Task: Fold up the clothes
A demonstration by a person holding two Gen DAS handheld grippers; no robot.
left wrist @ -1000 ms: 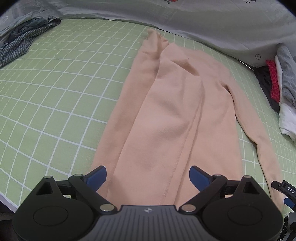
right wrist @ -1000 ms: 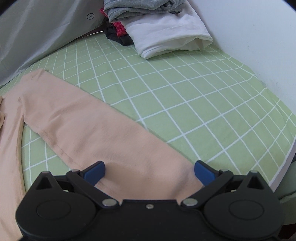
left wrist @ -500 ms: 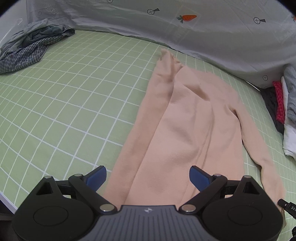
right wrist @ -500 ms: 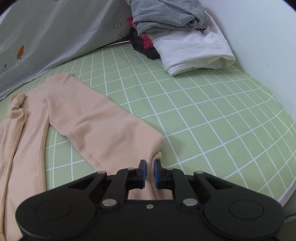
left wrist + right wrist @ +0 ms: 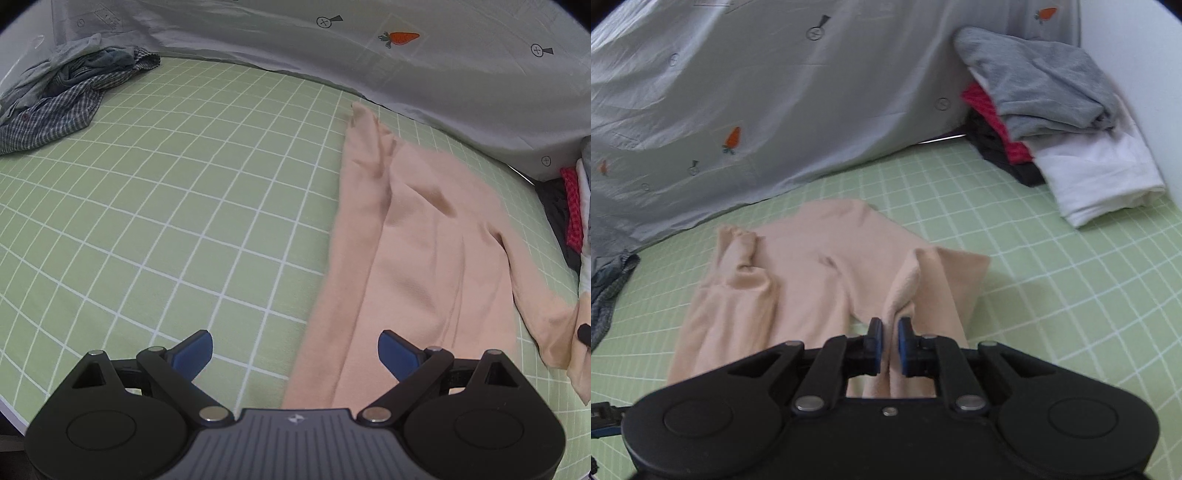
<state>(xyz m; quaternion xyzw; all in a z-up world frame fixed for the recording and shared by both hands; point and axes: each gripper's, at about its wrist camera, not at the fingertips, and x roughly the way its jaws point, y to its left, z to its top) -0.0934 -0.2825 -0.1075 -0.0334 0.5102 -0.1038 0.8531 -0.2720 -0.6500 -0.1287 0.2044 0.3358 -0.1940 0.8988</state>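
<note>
Jaws first: your right gripper (image 5: 889, 341) is clamped nearly closed on the cuff end of the sleeve (image 5: 908, 288), which is lifted and doubling back over the top (image 5: 424, 236); your left gripper (image 5: 295, 354) stands wide open over the hem, holding nothing, 1 finger above bare sheet (image 5: 166, 206) and the other above the fabric.

That peach top lies flat along the bed, collar end toward the grey quilt (image 5: 757, 92), with 1 sleeve already folded in along its far side.

Risks from here, as I judge them:

1. Only a thin pinch of knit sits between the pads. A quick swing could let it slip out, and the sleeve would drop crooked.
2. Nothing pins the body. Pulling the sleeve across may drag the whole top and ruck the creases already running down its middle.
3. Carrying the cuff too far would lay it past the far edge, spoiling the rectangle.
4. The pile (image 5: 1052, 122) of clothes sits near that shoulder; a wide arc could snag it.
</note>
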